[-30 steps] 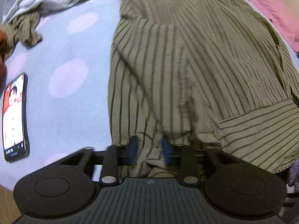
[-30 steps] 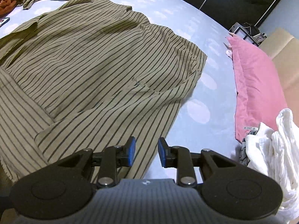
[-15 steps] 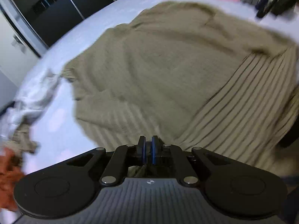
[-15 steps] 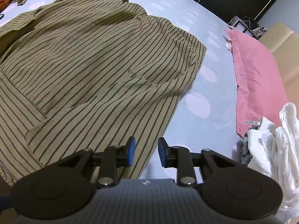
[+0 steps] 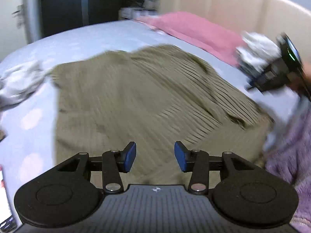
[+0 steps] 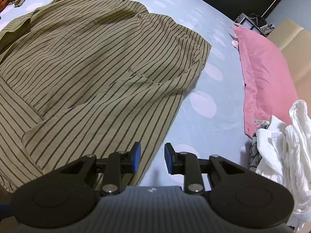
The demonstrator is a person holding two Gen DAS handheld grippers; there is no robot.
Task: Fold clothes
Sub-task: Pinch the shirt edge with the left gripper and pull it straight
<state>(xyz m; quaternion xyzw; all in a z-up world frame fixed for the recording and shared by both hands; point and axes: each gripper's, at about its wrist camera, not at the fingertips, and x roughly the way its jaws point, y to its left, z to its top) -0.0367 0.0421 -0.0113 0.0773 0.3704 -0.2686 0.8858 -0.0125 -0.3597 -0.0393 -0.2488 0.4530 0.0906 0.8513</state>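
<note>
Lying flat, striped shirt [image 6: 93, 62] lengthwise toward pillow [image 6: 264, 66] | left gripper [image 5: 155, 156] just parted, empty | right gripper [image 6: 151, 158] narrow, empty

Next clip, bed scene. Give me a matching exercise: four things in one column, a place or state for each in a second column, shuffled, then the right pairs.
Things:
1. olive striped shirt
2. pink pillow
3. crumpled white cloth
4. right hand-held gripper

Places or states:
A. open, nothing between its pads
B. heaped at the right edge of the right wrist view
C. spread over the pale blue bedsheet
D. along the beige headboard

Pairs: 1-C, 2-D, 3-B, 4-A
</note>
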